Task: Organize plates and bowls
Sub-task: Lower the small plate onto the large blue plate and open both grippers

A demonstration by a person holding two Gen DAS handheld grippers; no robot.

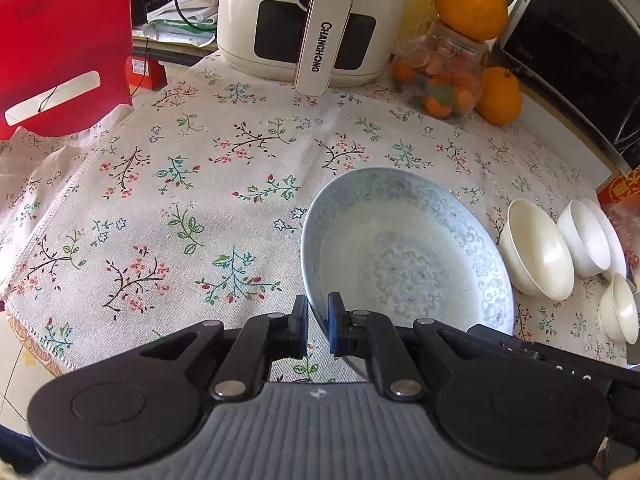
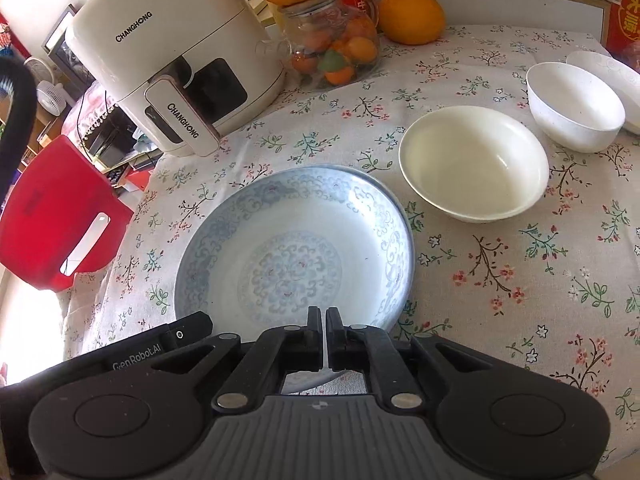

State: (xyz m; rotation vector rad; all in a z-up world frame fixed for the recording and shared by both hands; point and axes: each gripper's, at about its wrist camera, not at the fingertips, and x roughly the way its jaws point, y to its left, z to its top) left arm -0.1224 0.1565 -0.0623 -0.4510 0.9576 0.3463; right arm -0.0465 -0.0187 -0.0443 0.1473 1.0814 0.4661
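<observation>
A blue-patterned plate [image 1: 404, 248] sits tilted on the floral tablecloth [image 1: 180, 184]. My left gripper [image 1: 318, 308] is shut on its near left rim, with one finger outside and the blue pad inside. In the right wrist view the same plate [image 2: 296, 248] lies just ahead of my right gripper [image 2: 324, 316], which is shut over the near rim with nothing seen between its pads. The left gripper's black housing [image 2: 160, 346] reaches the plate from the lower left. A cream bowl [image 2: 474, 164] and a white bowl [image 2: 576, 108] stand to the right of the plate.
A white air fryer [image 1: 300, 20] stands at the back. Beside it is a glass jar [image 1: 444, 76] topped with an orange. A dark microwave [image 1: 580, 60] is at the right and a red stool [image 1: 60, 48] is off the table's left edge. Another small bowl [image 1: 618, 308] sits far right.
</observation>
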